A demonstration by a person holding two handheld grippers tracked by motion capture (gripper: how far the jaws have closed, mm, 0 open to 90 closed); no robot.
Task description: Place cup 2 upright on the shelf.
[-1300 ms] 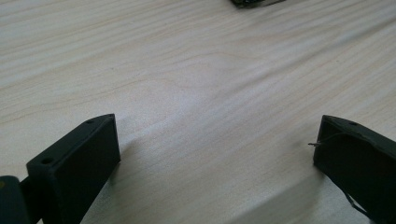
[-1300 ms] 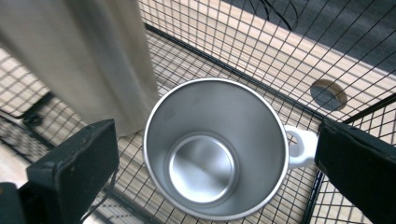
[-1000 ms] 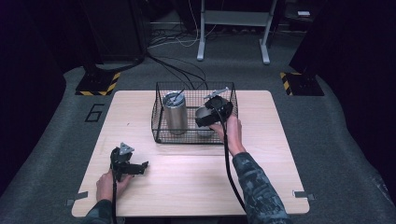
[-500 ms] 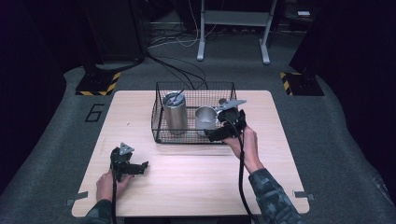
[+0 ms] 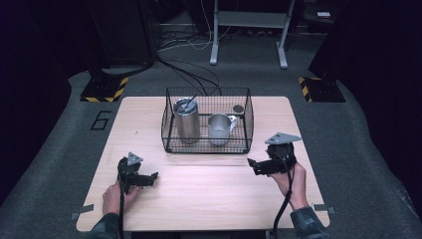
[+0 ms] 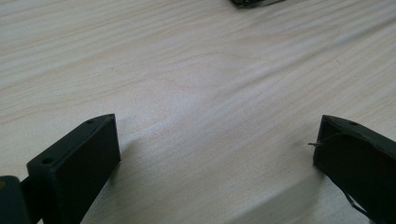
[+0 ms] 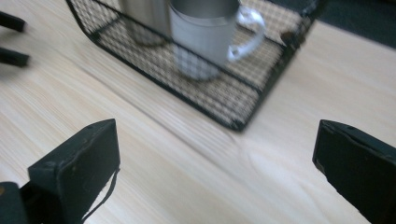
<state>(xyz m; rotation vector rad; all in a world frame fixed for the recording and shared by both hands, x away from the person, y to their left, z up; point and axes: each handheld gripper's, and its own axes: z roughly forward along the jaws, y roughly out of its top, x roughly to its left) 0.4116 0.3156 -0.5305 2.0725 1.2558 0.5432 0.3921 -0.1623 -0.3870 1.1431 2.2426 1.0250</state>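
A black wire basket stands at the back middle of the wooden table. Inside it, a steel tumbler stands on the left and a metal mug on the right, its handle turned right. My right gripper hovers in front of the basket's right corner, open and empty. Its own view has the jaws wide apart, facing the basket and the mug. My left gripper rests low over the table's front left, open with bare wood between its jaws.
A small dark round thing lies at the basket's back right. The left gripper's fingers show far off in the right gripper view. Cables and a metal stand lie on the grey floor behind the table.
My right gripper has drawn back out of the basket, away from the mug, toward the table's front right. The mug stays in the basket. The left gripper has not moved.
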